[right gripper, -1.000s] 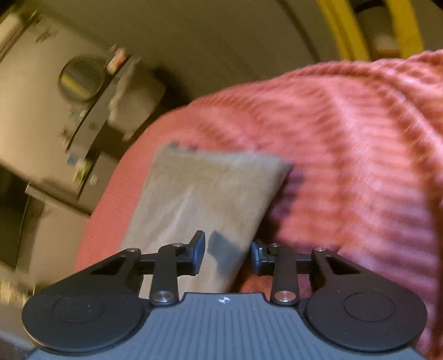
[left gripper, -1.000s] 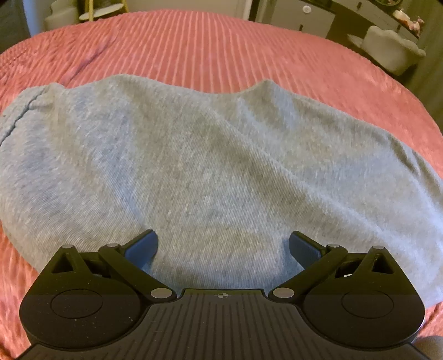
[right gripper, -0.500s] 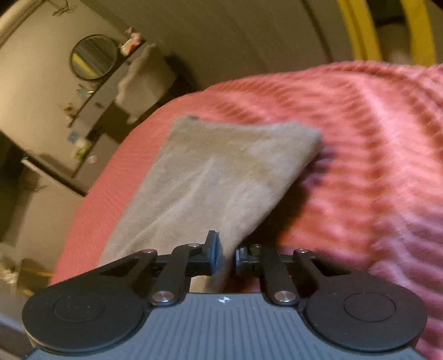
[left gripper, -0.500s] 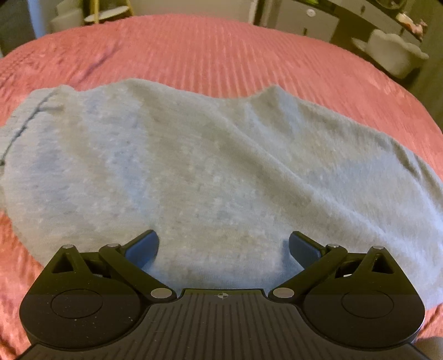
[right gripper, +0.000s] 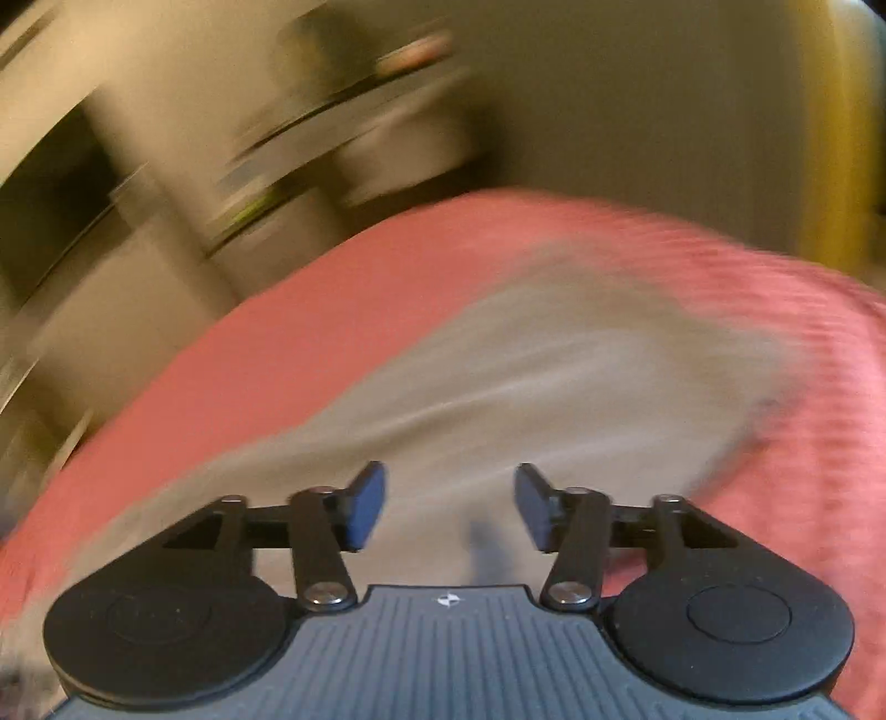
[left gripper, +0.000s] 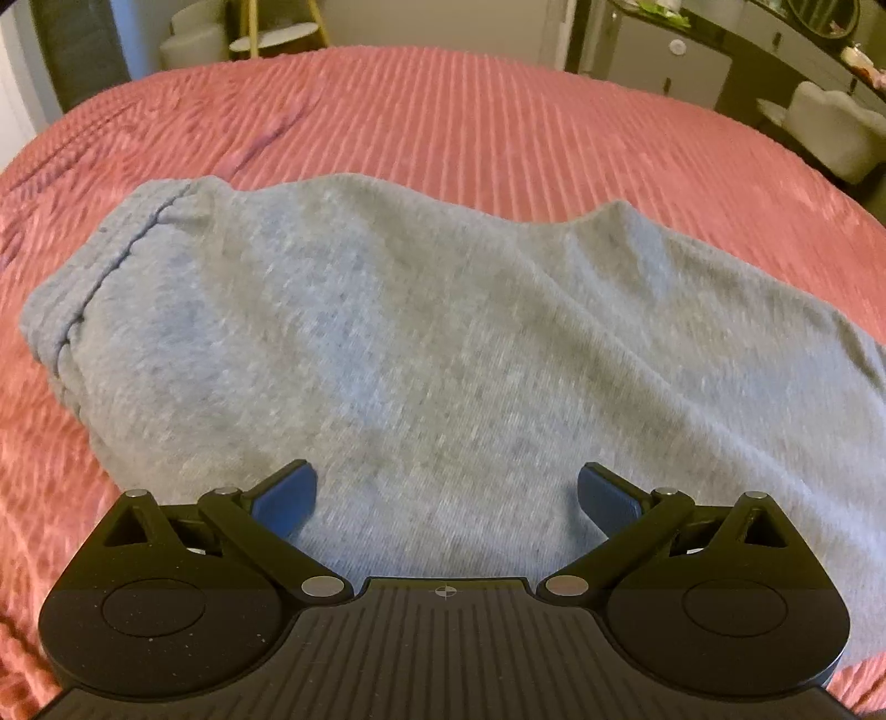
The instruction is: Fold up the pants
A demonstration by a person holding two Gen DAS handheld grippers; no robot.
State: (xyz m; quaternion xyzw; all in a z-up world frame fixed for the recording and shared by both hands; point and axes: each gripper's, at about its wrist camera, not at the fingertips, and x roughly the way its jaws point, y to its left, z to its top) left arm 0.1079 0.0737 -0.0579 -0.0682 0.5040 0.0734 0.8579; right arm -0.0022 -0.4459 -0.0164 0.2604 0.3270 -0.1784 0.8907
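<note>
Left wrist view: left tool (left gripper: 446,498) hangs low over the grey pants (left gripper: 432,343), jaws spread wide, nothing between them. Blue pads (left gripper: 285,495) sit just above the near part of the cloth; contact cannot be confirmed. The pants lie in a folded bundle on the pink ribbed bedspread (left gripper: 470,116), running left to right across the middle of the view. A gathered seam or band (left gripper: 119,260) shows at the far-left end. The near edge of the bundle is hidden behind the tool body, and the right end is cut off by the frame. Slight motion blur over the fabric. Beyond the bed: a pale cabinet (left gripper: 664,63) and a white chair (left gripper: 830,130) far right, a round stool (left gripper: 199,41) far left; details small.

Right wrist view: heavy motion blur throughout. Right tool (right gripper: 448,509) has its jaws moderately apart, holding nothing. The pants (right gripper: 526,376) appear as a beige-grey smear ahead of and beneath the fingers, lying on the bedspread (right gripper: 310,310); their outline and far edge are too smeared to trace. A dark shadow or crease falls on the cloth just near the tool centre. The background furniture at far left is streaked and unidentifiable. A yellow upright (right gripper: 847,127) at far right is partly cut off.
</note>
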